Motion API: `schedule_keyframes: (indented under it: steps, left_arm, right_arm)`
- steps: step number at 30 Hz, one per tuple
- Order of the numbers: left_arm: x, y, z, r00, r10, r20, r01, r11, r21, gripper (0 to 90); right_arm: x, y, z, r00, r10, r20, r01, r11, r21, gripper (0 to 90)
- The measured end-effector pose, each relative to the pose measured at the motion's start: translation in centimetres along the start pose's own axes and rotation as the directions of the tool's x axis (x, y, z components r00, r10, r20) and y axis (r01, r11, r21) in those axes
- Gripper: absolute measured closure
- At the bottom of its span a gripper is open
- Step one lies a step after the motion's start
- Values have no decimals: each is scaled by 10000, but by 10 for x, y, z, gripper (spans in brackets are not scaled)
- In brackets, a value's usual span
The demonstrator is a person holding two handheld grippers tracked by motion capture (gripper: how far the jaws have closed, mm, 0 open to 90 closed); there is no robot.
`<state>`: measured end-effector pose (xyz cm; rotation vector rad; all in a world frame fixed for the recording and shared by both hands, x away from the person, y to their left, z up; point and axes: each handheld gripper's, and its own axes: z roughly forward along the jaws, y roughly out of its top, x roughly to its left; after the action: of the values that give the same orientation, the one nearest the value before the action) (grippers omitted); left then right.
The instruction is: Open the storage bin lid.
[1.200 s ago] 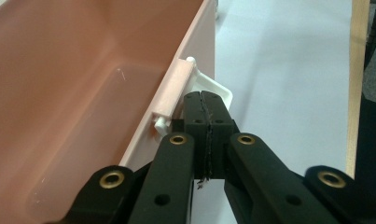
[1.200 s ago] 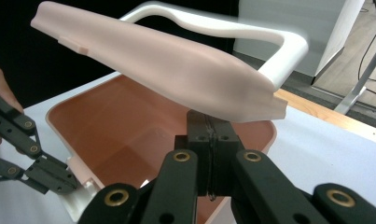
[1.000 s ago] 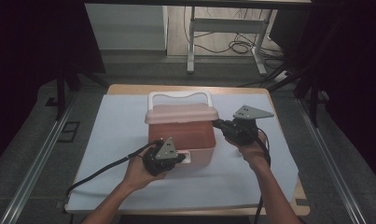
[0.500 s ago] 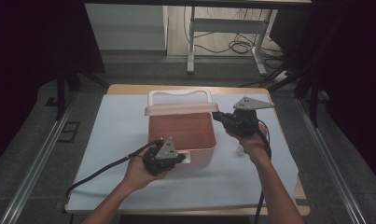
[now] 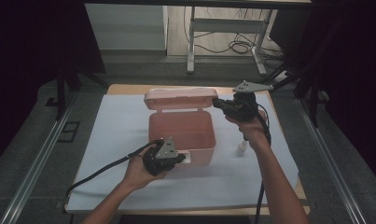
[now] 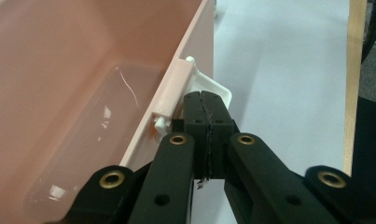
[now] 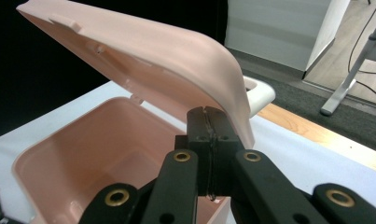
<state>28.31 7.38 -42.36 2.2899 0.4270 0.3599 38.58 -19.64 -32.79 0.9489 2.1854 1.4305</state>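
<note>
Pink plastic storage box (image 5: pixel 182 135) sits mid-desk on the white sheet (image 5: pixel 106 140) that covers the desk (image 5: pixel 125 88), and its hinged lid (image 5: pixel 181 99) is tilted up toward the far side, box interior bare. Left tool (image 5: pixel 178 158) at the near wall of the box, jaws fully closed with nothing between them, tips pressed against the white latch (image 6: pixel 213 91) by the pink catch on the rim (image 6: pixel 174 91); looks like it braces the box. Right tool (image 5: pixel 218 102) raised at the lid's right end, jaws also shut and empty, tips tucked under the lid edge (image 7: pixel 223 88), next to the white handle (image 7: pixel 258 95). Reads as lid being levered open, not gripped.

Small white bottle (image 5: pixel 242 148) stands on the sheet right of the box, below the right hand (image 5: pixel 251 128), apart from the box.

Handling guess: thin-walled moulded plastic, light, stiff but with some flex in the lid; smooth and a bit slippery for closed jaws, so the lid could slide off the tips and drop. An empty box this light would likely skid on the sheet without the left brace. Best holds: lid rim at the side, the white handle, or the latch tab at the front. Hinge is probably the weak point, so avoid forcing it past its stop.
</note>
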Motion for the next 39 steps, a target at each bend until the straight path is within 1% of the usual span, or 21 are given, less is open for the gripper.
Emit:
schedule_keyframes:
  steps: [1, 4, 6, 7, 10, 11, 12, 14, 20, 22, 27, 39]
  left_arm:
    - [0, 0, 0, 10000, 5, -1, -5, 10000, 1, 900]
    - [0, 0, 0, 10000, 15, 9, -15, 10000, -13, 900]
    - [0, 1, 0, 10000, 47, 13, -47, 10000, 46, 900]
    - [1, 1, 0, 10000, 66, 22, -66, 9999, 86, 900]
    - [1, 1, 0, 9999, 101, 18, -101, 9999, 113, 900]
    - [1, 2, 0, 9999, 110, 15, -110, 9999, 118, 900]
    - [1, 2, 0, 9999, 110, 15, -110, 9999, 118, 900]
    - [0, 1, 0, 10000, 83, 14, -84, 9999, 105, 900]
    - [0, 2, 0, 10000, 71, 5, -71, 9999, 105, 900]
    - [0, 2, 0, 10000, 73, -1, -73, 9999, 134, 900]
    - [1, 2, 0, 10000, 76, 11, -76, 9999, 113, 900]
    - [0, 2, 0, 9999, 109, -5, -109, 9999, 106, 900]
  right_arm:
    - [-3, 4, 3, 10000, 57, 54, -57, 10000, 76, 897]
    - [-7, 8, 5, 9998, 99, 151, -101, 9999, 136, 897]
    - [-11, 11, 8, 9996, 214, 207, -218, 9996, 198, 897]
    - [-15, 12, 10, 9991, 333, 244, -339, 9991, 243, 897]
    - [-19, 13, 14, 9986, 411, 332, -422, 9985, 335, 897]
    - [-23, 14, 19, 9983, 433, 388, -447, 9983, 368, 896]
    - [-23, 14, 19, 9983, 433, 388, -447, 9983, 368, 896]
    - [-25, 14, 24, 9979, 464, 444, -484, 9978, 448, 897]
    - [-34, 14, 39, 9962, 668, 550, -691, 9967, 417, 897]
    - [-39, 13, 45, 9948, 780, 651, -811, 9957, 449, 897]
    - [-40, 12, 49, 9945, 838, 635, -866, 9953, 430, 897]
    - [-39, 3, 48, 9949, 797, 616, -831, 9950, 553, 896]
